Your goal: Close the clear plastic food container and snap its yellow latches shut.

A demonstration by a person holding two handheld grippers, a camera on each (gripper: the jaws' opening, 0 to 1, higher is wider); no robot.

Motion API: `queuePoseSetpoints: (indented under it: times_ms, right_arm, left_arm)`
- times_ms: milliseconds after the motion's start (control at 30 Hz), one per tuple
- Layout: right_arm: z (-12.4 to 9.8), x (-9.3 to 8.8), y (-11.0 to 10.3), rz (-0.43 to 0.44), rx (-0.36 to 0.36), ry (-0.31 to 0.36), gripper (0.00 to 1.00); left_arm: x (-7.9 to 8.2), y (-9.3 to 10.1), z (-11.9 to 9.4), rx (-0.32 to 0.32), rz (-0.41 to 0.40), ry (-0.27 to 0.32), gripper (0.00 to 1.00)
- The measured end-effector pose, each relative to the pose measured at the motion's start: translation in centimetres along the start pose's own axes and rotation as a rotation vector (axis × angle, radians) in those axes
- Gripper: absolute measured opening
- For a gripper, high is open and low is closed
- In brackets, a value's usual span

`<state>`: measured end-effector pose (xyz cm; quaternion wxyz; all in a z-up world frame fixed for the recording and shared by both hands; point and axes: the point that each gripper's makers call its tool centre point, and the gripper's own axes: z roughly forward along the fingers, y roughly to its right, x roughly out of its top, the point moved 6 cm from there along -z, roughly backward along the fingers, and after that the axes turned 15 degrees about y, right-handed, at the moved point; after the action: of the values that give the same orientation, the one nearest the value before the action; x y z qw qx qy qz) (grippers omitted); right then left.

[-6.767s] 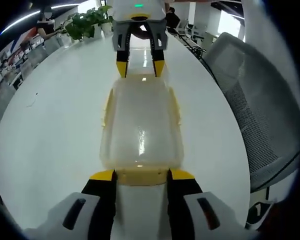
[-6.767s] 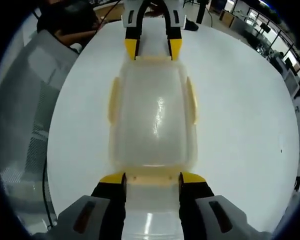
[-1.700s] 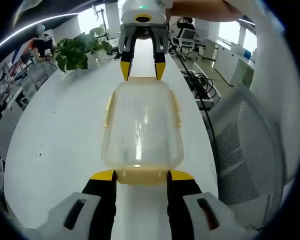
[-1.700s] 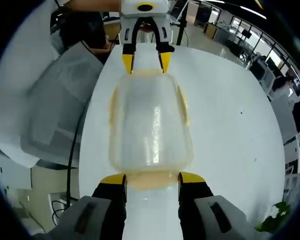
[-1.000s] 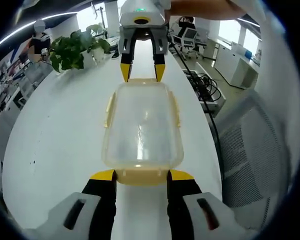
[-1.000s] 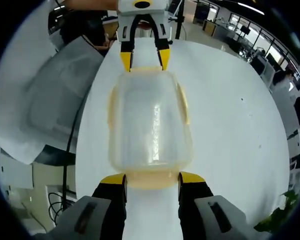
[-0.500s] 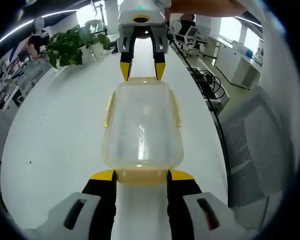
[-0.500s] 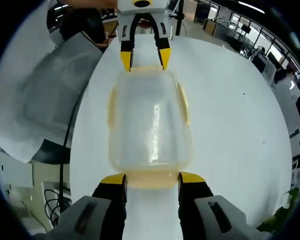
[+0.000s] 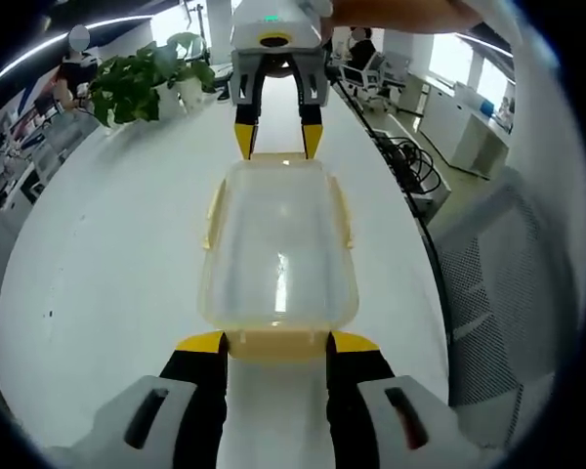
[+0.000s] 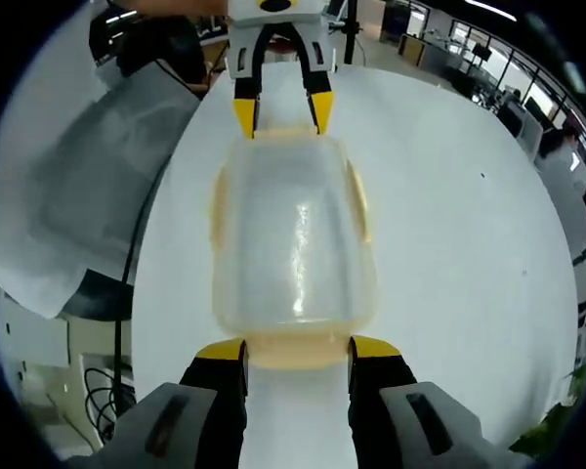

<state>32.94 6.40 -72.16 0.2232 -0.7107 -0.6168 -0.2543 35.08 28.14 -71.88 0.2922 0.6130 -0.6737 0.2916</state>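
I see the container (image 9: 278, 244) above the desk (image 9: 107, 264), between my two tools: my left tool (image 9: 272, 344) is at its near end, my right tool (image 9: 276, 140) at its far end. A plant (image 9: 142, 78) stands behind on the desk, and a chair (image 9: 513, 293) is beside it.

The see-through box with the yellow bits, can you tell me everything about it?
The clear rectangular plastic food container has rounded corners, its lid on, and yellow latches along its sides and ends. It looks empty, with light glinting off the top. It sits between two tongs: the left tongs at one short end, the right tongs at the other, above the white table.
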Motion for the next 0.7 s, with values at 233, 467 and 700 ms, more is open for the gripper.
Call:
queuePoseSetpoints:
  times_ms: [233, 467, 700]
  right_arm:
    - [0.03, -0.08, -0.02, 0.006, 0.001, 0.005, 0.39]
    - [-0.14, -0.13, -0.26, 0.014, -0.009, 0.001, 0.39]
    - [0.03, -0.34, -0.44, 0.022, -0.014, 0.008, 0.39]
  left_arm:
    - [-0.11, -0.08, 0.09, -0.006, -0.004, 0.004, 0.39]
    - [-0.13, -0.09, 0.17, -0.014, 0.001, 0.015, 0.39]
    - [-0.35, -0.05, 0.40, -0.018, 0.001, 0.010, 0.39]
